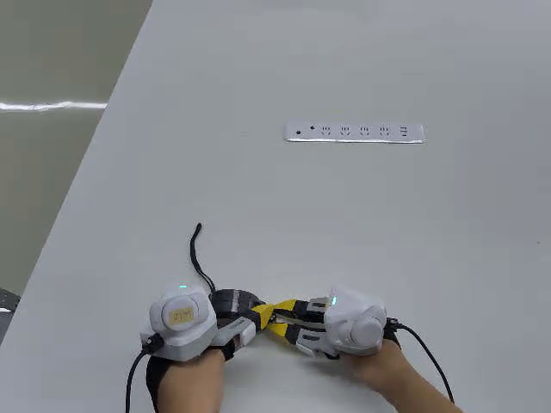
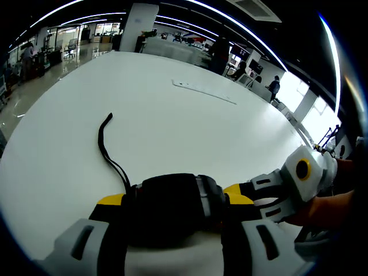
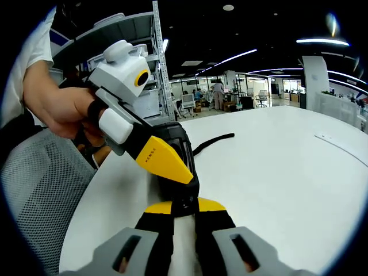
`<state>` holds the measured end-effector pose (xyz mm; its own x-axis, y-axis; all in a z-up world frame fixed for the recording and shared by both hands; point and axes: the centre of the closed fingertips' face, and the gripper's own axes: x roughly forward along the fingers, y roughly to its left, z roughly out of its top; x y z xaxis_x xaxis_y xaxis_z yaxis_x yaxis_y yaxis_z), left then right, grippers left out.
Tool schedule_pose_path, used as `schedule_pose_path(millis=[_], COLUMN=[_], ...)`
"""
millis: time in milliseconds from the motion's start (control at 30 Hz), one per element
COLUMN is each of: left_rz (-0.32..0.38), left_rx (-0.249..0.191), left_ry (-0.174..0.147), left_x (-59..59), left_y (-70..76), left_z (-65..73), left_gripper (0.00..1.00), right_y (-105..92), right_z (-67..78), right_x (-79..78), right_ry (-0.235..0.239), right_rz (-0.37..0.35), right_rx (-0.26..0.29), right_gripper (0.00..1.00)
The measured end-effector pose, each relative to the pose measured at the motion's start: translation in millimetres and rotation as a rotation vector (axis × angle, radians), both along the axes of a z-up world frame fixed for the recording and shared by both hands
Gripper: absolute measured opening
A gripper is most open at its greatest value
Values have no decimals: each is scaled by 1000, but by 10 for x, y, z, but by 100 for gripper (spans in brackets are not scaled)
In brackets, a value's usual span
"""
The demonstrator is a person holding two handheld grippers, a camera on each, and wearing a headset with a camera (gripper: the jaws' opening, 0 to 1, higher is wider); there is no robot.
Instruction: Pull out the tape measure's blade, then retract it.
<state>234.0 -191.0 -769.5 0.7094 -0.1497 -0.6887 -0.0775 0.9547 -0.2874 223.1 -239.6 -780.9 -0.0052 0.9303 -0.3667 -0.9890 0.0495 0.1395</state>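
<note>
Clamps the left fingers (image 2: 238, 194) on the tape measure (image 2: 169, 210), one yellow tip to each side of its black case. Keeps the case low with the left gripper (image 2: 173, 198), on or just over the tabletop (image 2: 172, 126); cannot tell which.

Sets the right fingers (image 3: 214, 205) narrow, almost together, right at the lower front corner of the case, at the likely mouth for the blade. Cannot tell whether the right gripper (image 3: 185, 206) truly pinches the end hook or only touches there: too small and dark to read.

Shows no stretch of blade between the case and the right fingers in any view. Judging from that: blade wholly inside the case, so probably the pull not yet begun, with pull-out and retraction both left to do. Would equally fit a blade already run back in; cannot settle which from this moment alone.

Points the two grippers at each other, tip to tip and nearly in one line, left hand (image 3: 63, 109) and right hand (image 2: 322, 207) drawn close together and held low at the near edge of the tabletop. Leaves the black strap (image 1: 197, 252) of the tape measure trailing loose, away from the person. Has a white power strip (image 1: 355, 132) lying well apart, farther across the tabletop.
</note>
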Motion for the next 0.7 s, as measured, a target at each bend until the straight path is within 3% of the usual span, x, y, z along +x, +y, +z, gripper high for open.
schedule_pose_path(millis=[467,700], left_rz=[2,-40], left_rx=[-7,13], left_ry=[0,4], left_x=[-2,-22], left_y=[5,-14], left_z=[-10,-17], left_gripper=[65,67], right_y=[2,3], right_z=[4,5], right_x=[3,-9], right_ry=[7,10], right_rz=[4,8], right_rx=[3,-1], right_gripper=[13,14])
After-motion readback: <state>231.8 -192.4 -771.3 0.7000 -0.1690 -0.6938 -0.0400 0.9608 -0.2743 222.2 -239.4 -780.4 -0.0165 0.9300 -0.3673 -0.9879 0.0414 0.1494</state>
